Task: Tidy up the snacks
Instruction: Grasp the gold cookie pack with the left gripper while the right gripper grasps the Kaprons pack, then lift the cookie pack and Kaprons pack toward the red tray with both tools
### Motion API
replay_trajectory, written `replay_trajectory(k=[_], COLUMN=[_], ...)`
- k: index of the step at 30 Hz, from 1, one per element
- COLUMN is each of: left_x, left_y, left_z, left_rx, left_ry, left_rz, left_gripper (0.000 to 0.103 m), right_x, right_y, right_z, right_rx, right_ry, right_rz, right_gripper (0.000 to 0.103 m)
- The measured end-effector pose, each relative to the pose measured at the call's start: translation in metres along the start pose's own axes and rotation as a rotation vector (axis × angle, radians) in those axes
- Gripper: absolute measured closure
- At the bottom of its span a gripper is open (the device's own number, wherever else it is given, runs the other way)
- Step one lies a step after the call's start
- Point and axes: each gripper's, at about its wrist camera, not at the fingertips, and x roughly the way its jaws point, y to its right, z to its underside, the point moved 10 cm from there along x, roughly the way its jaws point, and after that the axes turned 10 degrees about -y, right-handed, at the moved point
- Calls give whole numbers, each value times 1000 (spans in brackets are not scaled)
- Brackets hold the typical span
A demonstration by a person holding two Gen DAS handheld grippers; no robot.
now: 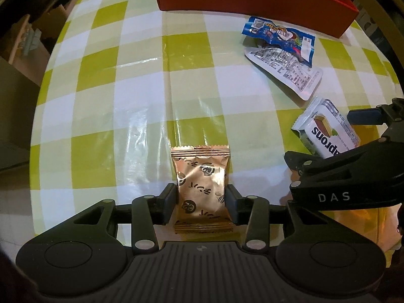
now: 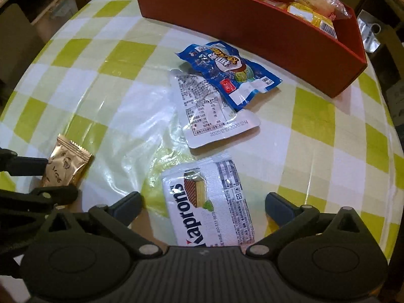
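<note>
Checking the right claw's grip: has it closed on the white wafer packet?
No, the right claw stands wide open, its fingers clear of the white wafer packet lying between them on the table.

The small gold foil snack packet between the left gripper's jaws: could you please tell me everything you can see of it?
The small gold foil snack packet is a shiny pillow-shaped wrapper with crimped, serrated ends and dark printed marks and round logos. It lies flat on the green-and-white checked tablecloth, lengthwise along the left gripper, whose jaws flank its two long sides, apparently pressing on them. It looks sealed and slightly puffed, apart from the other snacks.
</note>
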Motion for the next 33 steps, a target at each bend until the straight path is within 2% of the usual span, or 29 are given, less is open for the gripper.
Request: replay_trajectory(k=[2,4,6,8,10,13,15,18,22,27,33], left_x=[1,3,6,10,11,8,3,-2,-8,-27,-36], left_y=[1,0,-11,-20,-23,-21,-12,2,11,19,26], left_z=[1,3,4,4,6,8,8,9,7,1,-13], left_rx=[6,9,-28,-64,-88,-65,-38,9,41,80,86], left_ry=[7,15,12,-2,-14,-3,5,16,32,116,149], left_rz=[-11,-45,-90,-74,-26,-32,-18,-42,-60,-111,-118], left_gripper=[49,39,12,9,13,22,42,55,57,57,57], right_x=[-2,-3,-4,-4,-9,-21,-24,-26,-32,-52,-66], right_y=[2,4,7,4,-3,-12,-14,-12,-5,6,18], right_z=[3,8,12,16,20,20,22,26,27,18,7], right_rx=[3,0,-3,-24,-64,-98,-108,-102,-82,-43,-11], right_ry=[27,48,51,47,52,55,52,40,55,118,164], right_rz=[-1,-8,-11,-9,-13,-22,-22,-21,-21,-21,5], right_gripper=[0,0,0,0,4,23,33,36,37,37,37])
